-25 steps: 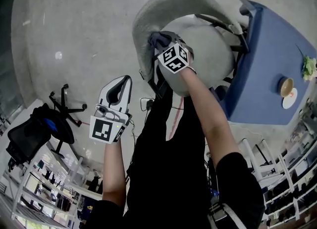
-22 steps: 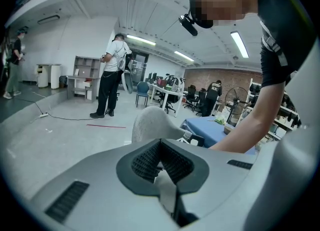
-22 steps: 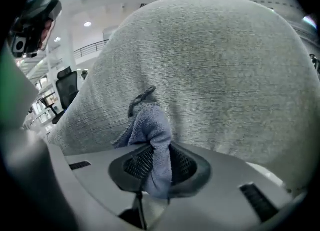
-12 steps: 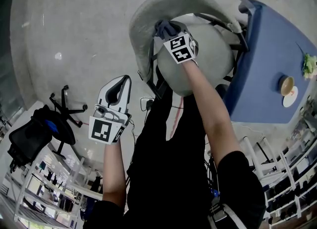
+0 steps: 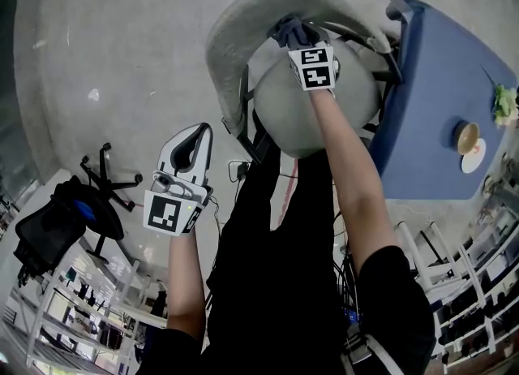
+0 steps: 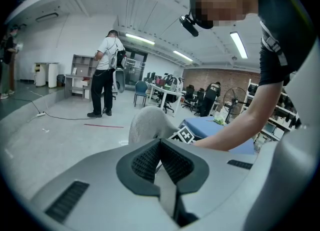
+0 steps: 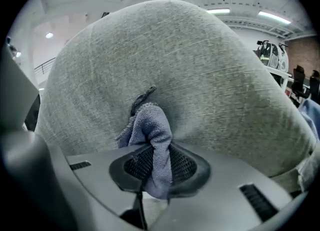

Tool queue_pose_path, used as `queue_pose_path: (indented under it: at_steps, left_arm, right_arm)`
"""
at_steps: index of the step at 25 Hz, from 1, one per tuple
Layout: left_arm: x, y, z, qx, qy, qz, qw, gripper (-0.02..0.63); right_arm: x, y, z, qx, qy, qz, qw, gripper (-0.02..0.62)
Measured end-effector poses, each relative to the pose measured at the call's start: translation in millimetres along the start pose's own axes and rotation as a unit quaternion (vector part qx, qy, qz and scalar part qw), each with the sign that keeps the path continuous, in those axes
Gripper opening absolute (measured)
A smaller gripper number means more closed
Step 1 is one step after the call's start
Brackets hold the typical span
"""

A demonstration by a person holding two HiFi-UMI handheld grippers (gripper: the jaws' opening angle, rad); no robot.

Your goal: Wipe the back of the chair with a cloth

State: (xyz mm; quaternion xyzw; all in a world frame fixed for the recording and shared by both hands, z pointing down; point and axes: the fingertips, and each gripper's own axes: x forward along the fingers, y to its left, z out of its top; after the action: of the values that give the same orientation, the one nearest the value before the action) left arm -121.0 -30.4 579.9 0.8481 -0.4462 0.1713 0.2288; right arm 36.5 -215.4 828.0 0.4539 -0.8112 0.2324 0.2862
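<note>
A grey fabric chair stands below me, its curved back (image 5: 243,16) wrapping round the seat (image 5: 316,105). My right gripper (image 5: 296,34) is shut on a blue-grey cloth (image 5: 292,31) and presses it against the inner face of the chair back (image 7: 200,75). The cloth (image 7: 152,135) bunches out between the jaws and touches the fabric. My left gripper (image 5: 193,148) hangs apart over the floor, to the left of the chair, shut with nothing in it. In the left gripper view, that gripper (image 6: 161,156) points toward the chair back (image 6: 147,125).
A blue-topped table (image 5: 454,97) stands right beside the chair, with a cup (image 5: 468,140) and a plant (image 5: 504,105) on it. A black office chair (image 5: 65,211) lies at the lower left. Shelving racks (image 5: 462,300) stand at the lower right. People (image 6: 106,70) stand far off.
My right gripper has slid the cloth along the inside of the chair back, from its left part toward the top middle. The left gripper has stayed where it was.
</note>
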Motion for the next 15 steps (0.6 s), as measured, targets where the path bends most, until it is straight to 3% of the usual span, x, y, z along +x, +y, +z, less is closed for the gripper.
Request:
queue_pose_path:
  at_steps: [8,15]
  left_arm:
    - [8.9,-6.2,5.6,0.005,0.001,-0.009,0.9999,0.023]
    - [15.3,-12.9,11.9,0.010,-0.002,-0.018,0.9998,0.023]
  right_arm:
    - [-18.7,-55.2,-5.0,0.084,-0.022,-0.066,0.994,0.092]
    - [-47.8,-114.8,-24.9,0.176,-0.041,-0.129,0.975,0.089]
